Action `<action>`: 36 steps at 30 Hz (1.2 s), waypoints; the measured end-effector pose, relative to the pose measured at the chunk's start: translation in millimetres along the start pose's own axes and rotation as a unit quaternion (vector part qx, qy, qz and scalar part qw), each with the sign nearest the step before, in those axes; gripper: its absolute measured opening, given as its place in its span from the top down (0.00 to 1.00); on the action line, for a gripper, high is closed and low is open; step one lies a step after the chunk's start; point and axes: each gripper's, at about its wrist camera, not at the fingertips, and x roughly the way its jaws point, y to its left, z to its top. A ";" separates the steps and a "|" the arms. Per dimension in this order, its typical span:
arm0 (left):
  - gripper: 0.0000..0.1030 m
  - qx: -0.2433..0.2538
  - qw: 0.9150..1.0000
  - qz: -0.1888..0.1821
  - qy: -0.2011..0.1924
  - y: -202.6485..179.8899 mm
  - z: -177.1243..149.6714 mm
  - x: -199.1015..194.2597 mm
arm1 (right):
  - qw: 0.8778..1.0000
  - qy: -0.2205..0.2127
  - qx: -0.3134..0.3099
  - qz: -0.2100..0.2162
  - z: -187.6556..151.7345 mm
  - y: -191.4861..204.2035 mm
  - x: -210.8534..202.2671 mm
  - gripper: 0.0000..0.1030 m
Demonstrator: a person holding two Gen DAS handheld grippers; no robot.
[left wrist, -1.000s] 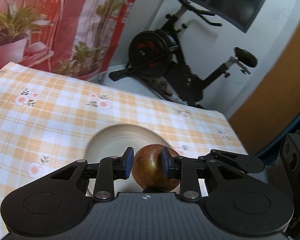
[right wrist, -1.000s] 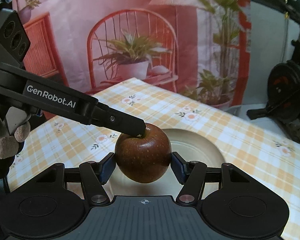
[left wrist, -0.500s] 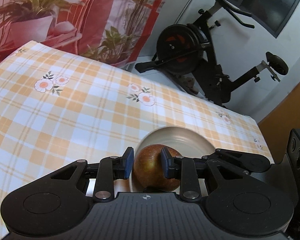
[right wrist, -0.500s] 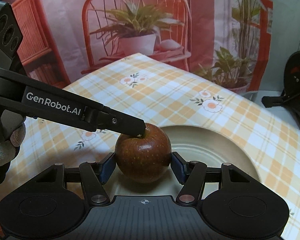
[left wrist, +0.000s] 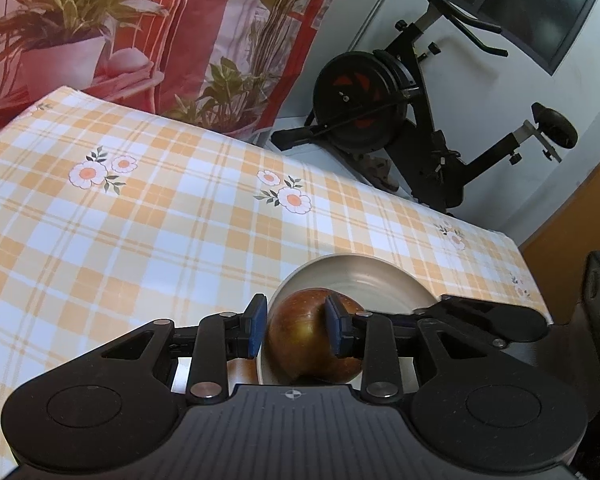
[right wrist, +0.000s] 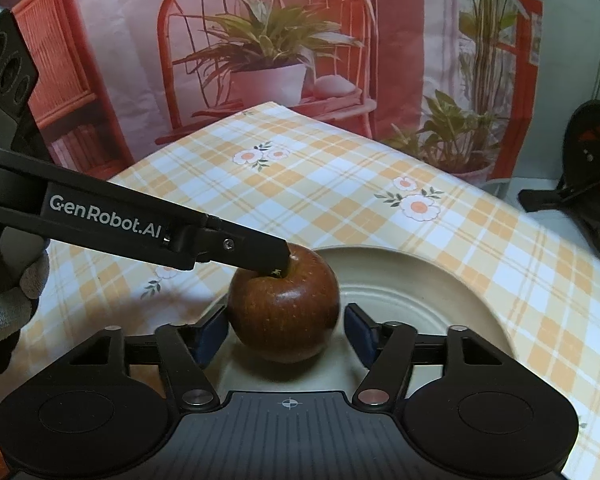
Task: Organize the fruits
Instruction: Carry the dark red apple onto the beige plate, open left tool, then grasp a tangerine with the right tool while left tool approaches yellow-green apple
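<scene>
We see the bench (right wrist: pixel 340 184) under a checked orange cloth, and on it a pale plate (right wrist: pixel 440 280). The apple (right wrist: pixel 284 312) sits on the plate at its 8 o'clock side. Our right gripper (right wrist: pixel 286 326) is opening, the apple between its fingers (right wrist: pixel 358 330) with a gap at the 3 o'clock finger. Our left gripper (left wrist: pixel 296 326) is opening too, its fingers (left wrist: pixel 334 330) narrow at the apple's top; one finger there hides the stalk.

A table with an orange-and-white checked, flowered tablecloth (left wrist: pixel 160 216) fills the lower left. Behind it, upper left, hangs a red printed backdrop (right wrist: pixel 268 48) showing a chair and potted plants. Upper right: a black exercise bike (left wrist: pixel 388 108), white wall (left wrist: pixel 500 92), dark window (left wrist: pixel 540 8).
</scene>
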 end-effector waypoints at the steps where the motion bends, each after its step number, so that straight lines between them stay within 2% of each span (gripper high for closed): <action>1: 0.67 0.001 1.000 0.002 0.000 -0.7 -0.2 0.1 | 1.000 -0.001 -0.001 -0.004 -0.5 0.1 -2.4 0.36; 9: 0.66 0.017 0.999 0.027 -0.013 -11.0 -4.7 -3.2 | 0.999 -0.009 -0.004 -0.037 -16.0 -2.3 -39.2 0.36; 13: 0.68 0.034 0.998 0.043 -0.025 -18.6 -7.7 -9.2 | 0.997 -0.041 -0.001 -0.067 -29.5 -0.7 -68.0 0.36; 18: 0.67 0.053 0.997 0.043 -0.038 -28.0 -12.8 -21.9 | 0.990 -0.094 0.023 -0.105 -52.7 0.9 -103.6 0.36; 24: 0.67 0.074 0.994 0.054 -0.053 -34.8 -23.0 -44.3 | 0.974 -0.162 0.068 -0.141 -90.4 0.8 -140.8 0.36; 29: 0.67 0.082 0.992 0.065 -0.065 -37.5 -36.0 -65.5 | 0.955 -0.209 0.111 -0.179 -128.6 -6.3 -166.0 0.36; 33: 0.67 0.081 0.991 0.069 -0.077 -42.1 -49.5 -81.6 | 0.937 -0.236 0.146 -0.213 -159.0 -16.8 -184.0 0.36; 36: 0.67 0.087 0.990 0.070 -0.083 -49.1 -58.5 -89.3 | 0.930 -0.241 0.153 -0.234 -179.6 -21.9 -192.9 0.36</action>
